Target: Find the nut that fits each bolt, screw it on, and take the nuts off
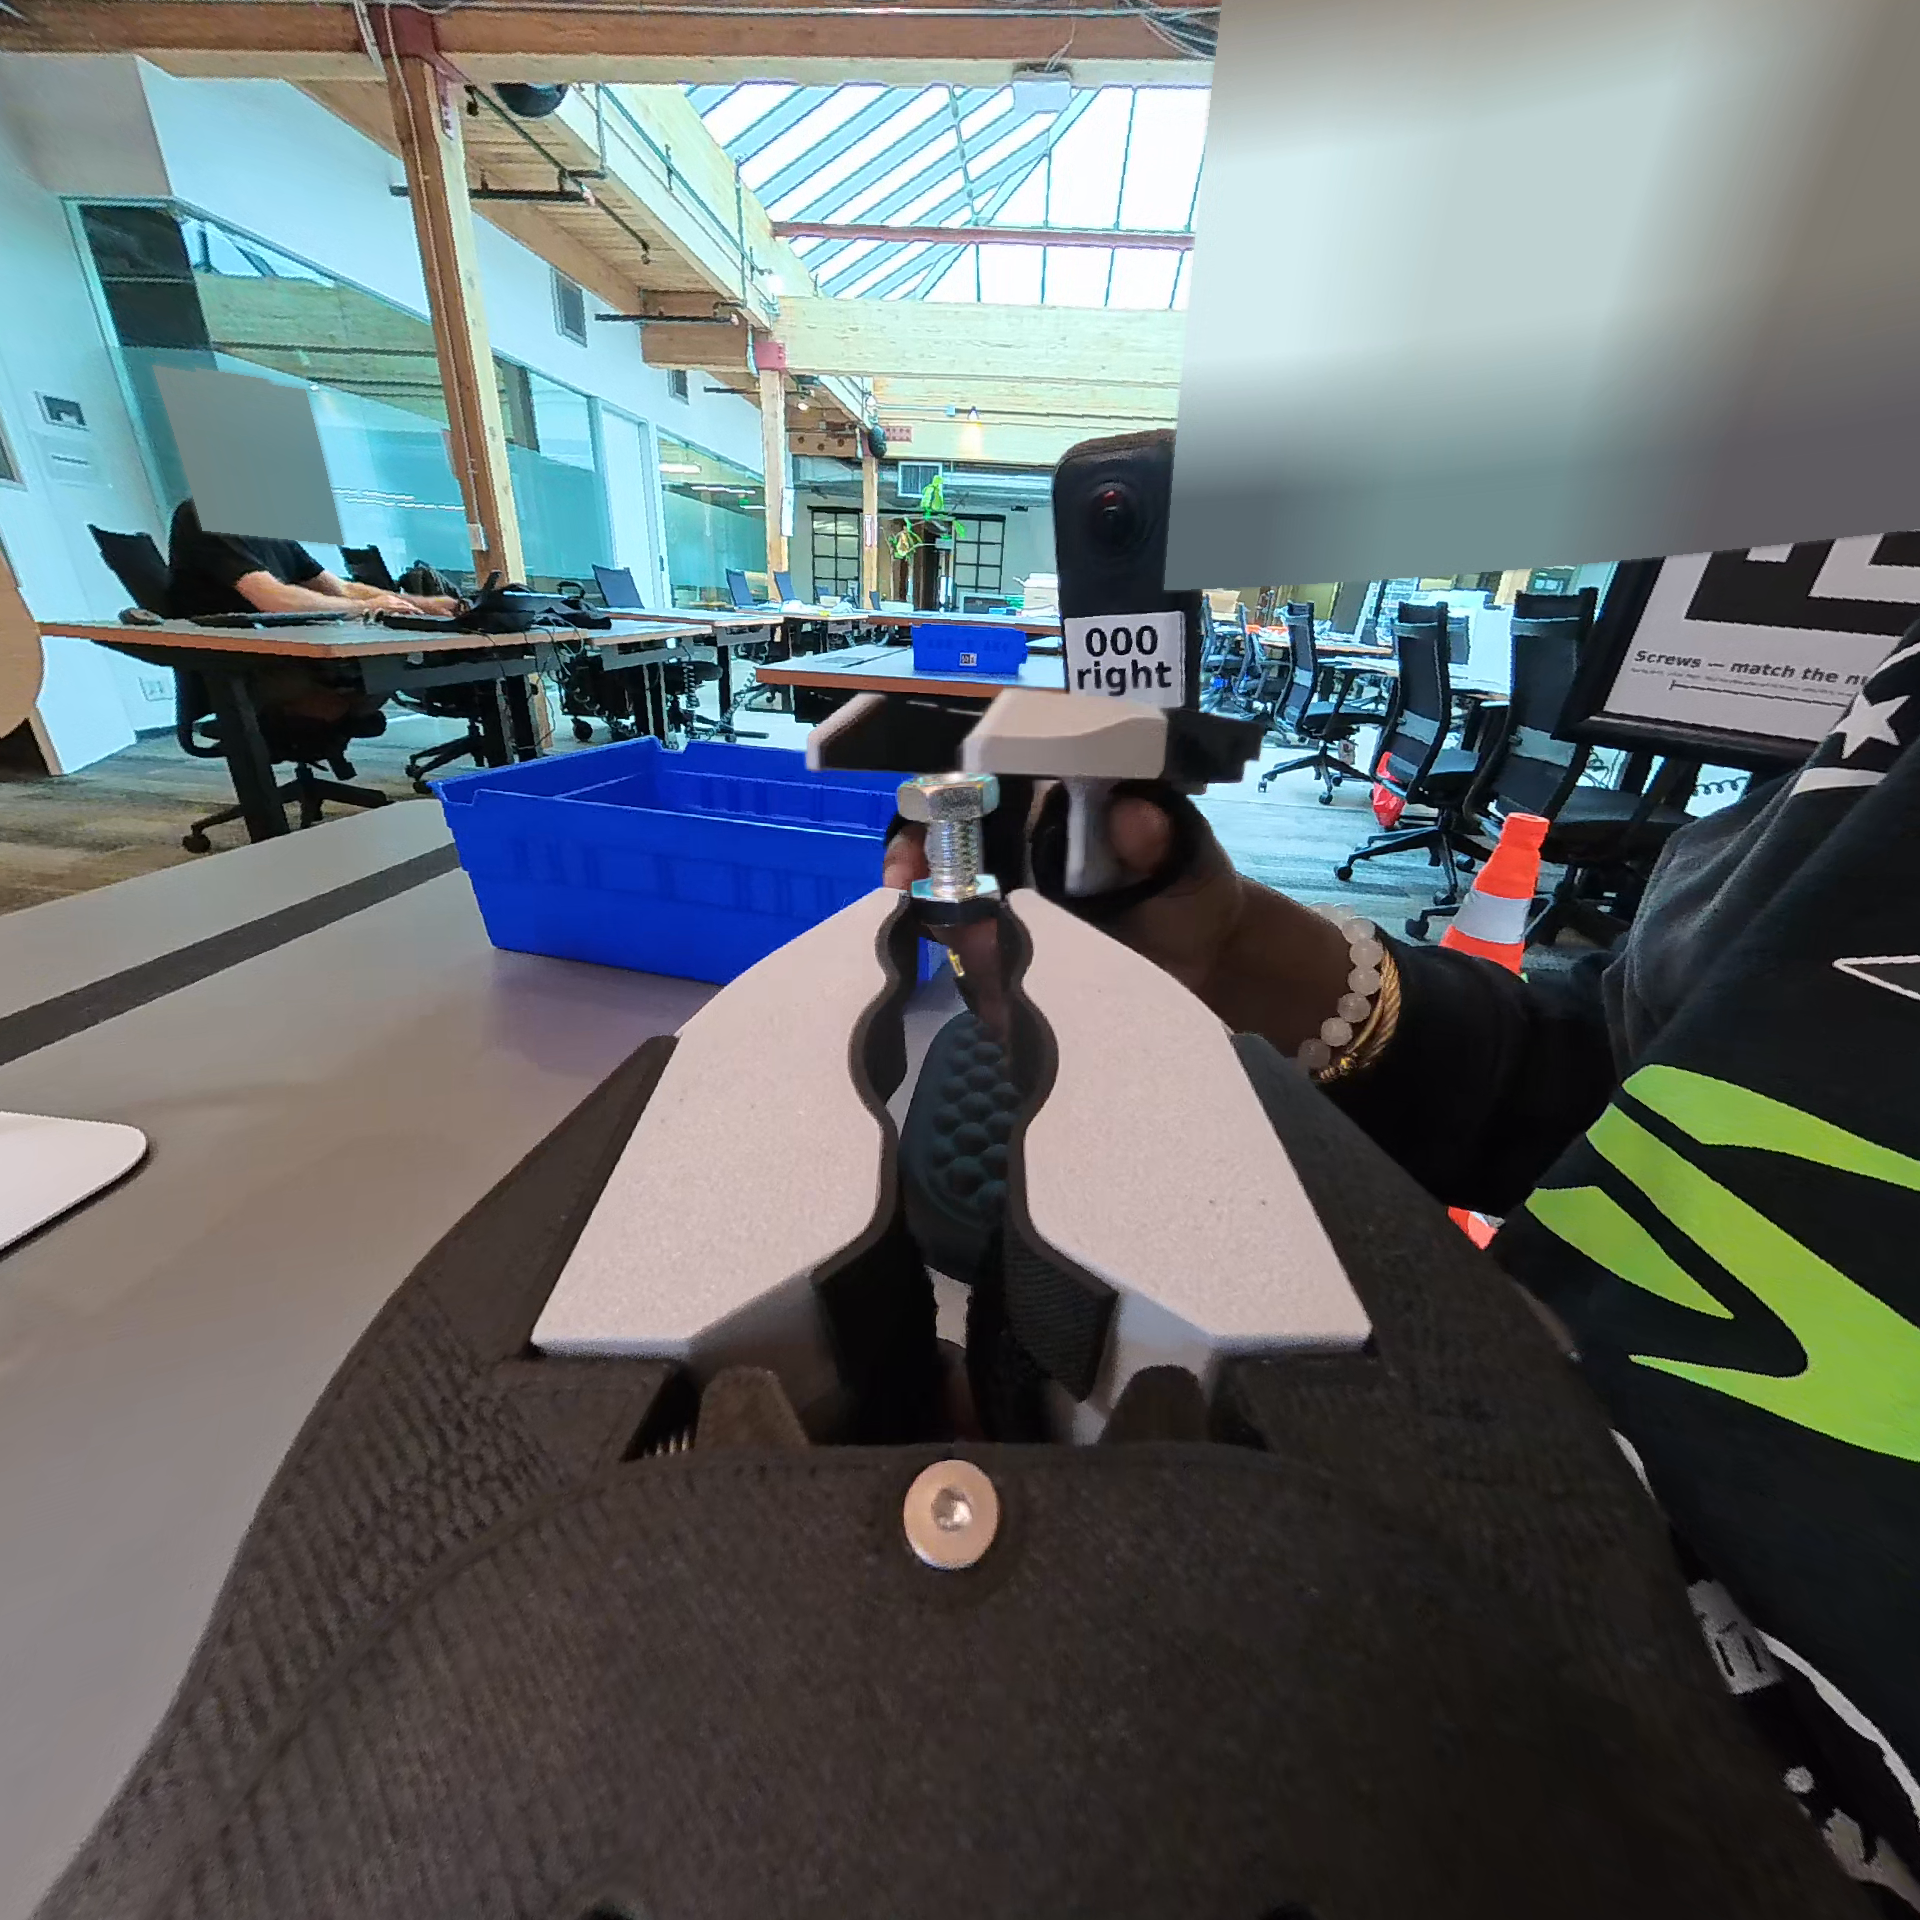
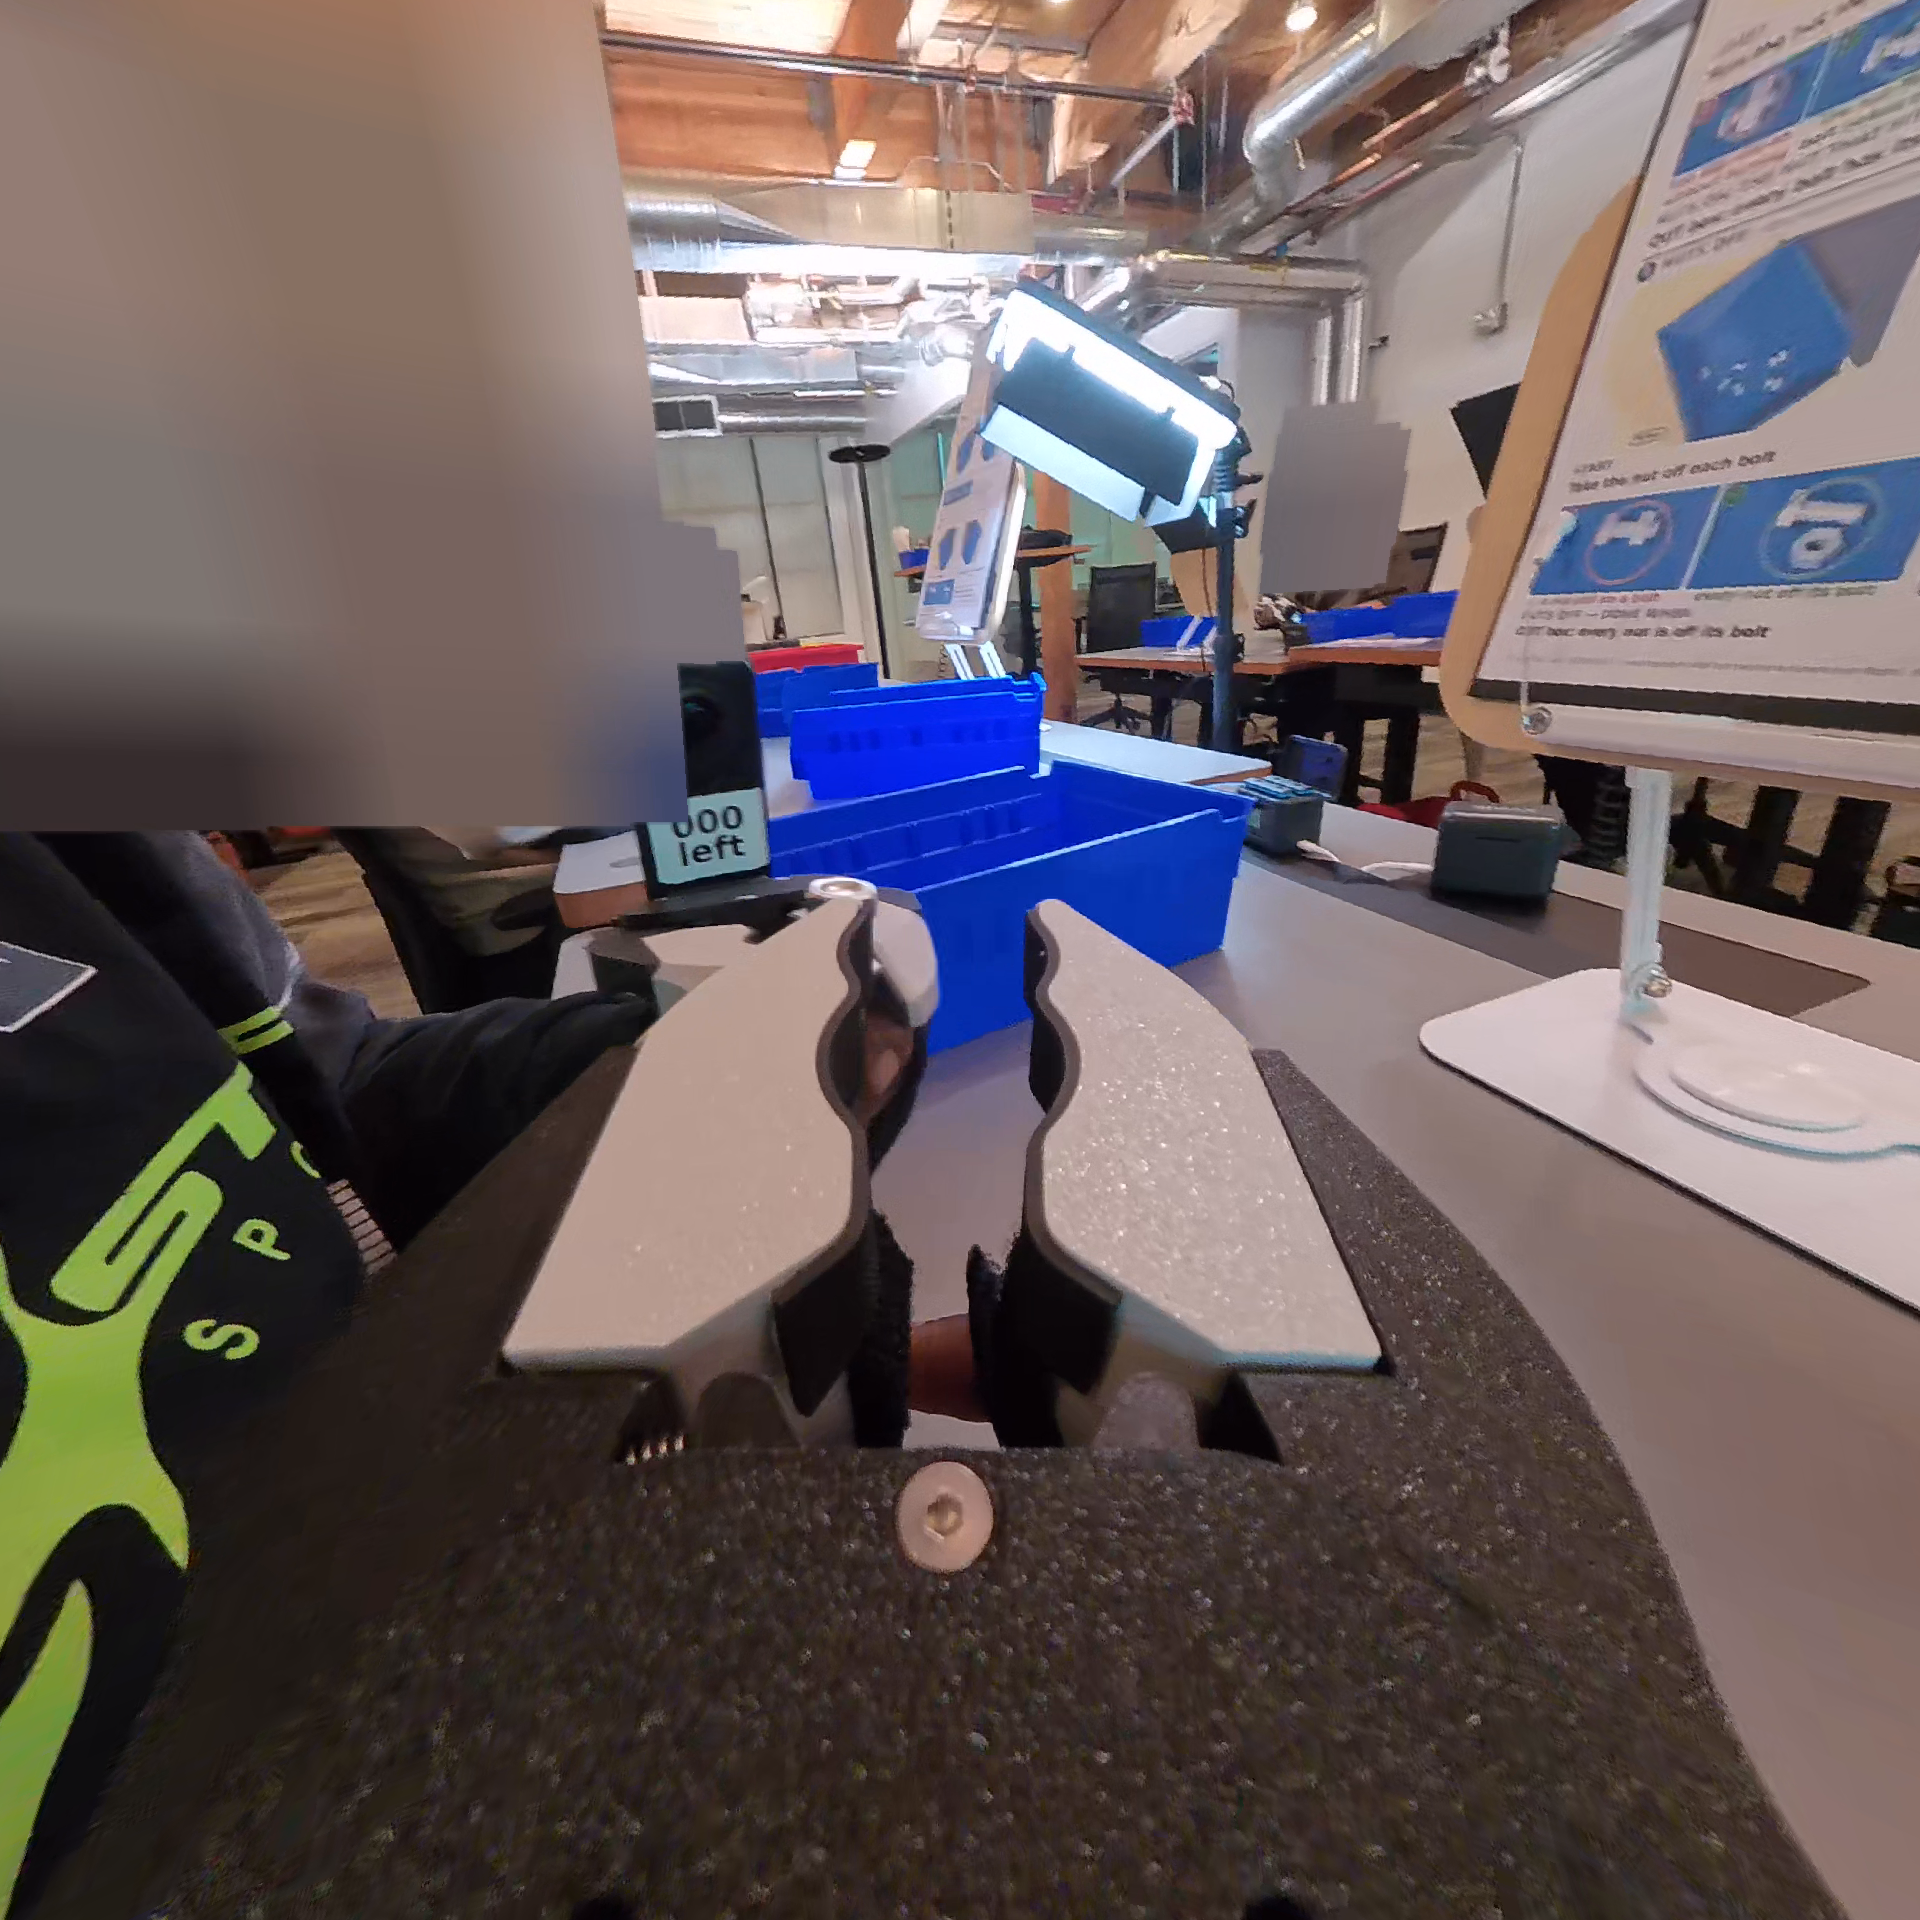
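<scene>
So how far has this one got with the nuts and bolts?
Done: a nut sits threaded on the bolt. In hand: the left tongs clamp that nut, bolt head up; the right tongs are open, empty. Left: whether it's going on or off is unclear; the blue bin's contents are hidden.

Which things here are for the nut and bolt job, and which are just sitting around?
For the job:
bolt
nut on the bolt
left tool, pinching the nut
right tool, open, near the bolt's head
blue bin, probably

Just sitting around:
orange cone
office chairs
lamp on a pole
white sign stand
</scene>
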Tool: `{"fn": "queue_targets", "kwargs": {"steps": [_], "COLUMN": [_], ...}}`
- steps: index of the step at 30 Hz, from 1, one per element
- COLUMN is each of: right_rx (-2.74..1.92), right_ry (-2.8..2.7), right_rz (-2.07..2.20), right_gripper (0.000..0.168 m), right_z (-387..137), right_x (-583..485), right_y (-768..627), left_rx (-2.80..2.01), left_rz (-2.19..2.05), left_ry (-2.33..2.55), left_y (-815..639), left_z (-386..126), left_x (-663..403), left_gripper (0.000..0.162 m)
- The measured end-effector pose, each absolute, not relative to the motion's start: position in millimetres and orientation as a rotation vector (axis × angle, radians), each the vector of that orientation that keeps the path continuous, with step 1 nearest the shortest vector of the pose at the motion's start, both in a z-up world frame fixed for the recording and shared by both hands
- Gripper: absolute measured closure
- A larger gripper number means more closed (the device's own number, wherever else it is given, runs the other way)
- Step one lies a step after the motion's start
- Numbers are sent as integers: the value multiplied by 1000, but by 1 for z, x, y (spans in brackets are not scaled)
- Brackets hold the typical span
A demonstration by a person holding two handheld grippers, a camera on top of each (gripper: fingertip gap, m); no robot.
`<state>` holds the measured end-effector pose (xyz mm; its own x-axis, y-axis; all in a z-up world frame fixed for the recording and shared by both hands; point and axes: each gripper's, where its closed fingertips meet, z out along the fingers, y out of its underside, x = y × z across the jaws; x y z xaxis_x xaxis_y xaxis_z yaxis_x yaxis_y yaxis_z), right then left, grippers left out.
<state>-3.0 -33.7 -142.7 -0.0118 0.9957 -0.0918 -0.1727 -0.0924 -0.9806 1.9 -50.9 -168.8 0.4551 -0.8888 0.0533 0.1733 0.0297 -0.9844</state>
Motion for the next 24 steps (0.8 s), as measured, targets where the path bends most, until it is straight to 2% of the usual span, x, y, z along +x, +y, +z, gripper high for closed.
{"fn": "queue_targets", "kwargs": {"steps": [10,24], "right_rx": [-1113,-1132], "right_ry": [-1134,-1059], "right_rz": [1375,1354], "right_gripper": [137,139], "right_z": [-145,-144], "right_x": [-29,-7], "right_y": [-52,-39], "left_rx": [-1280,-1278], "left_rz": [-937,-936], "left_ry": [733,731], "left_y": [-51,-51], "left_z": [-170,-169], "left_x": [2,2], "left_gripper": [148,148]}}
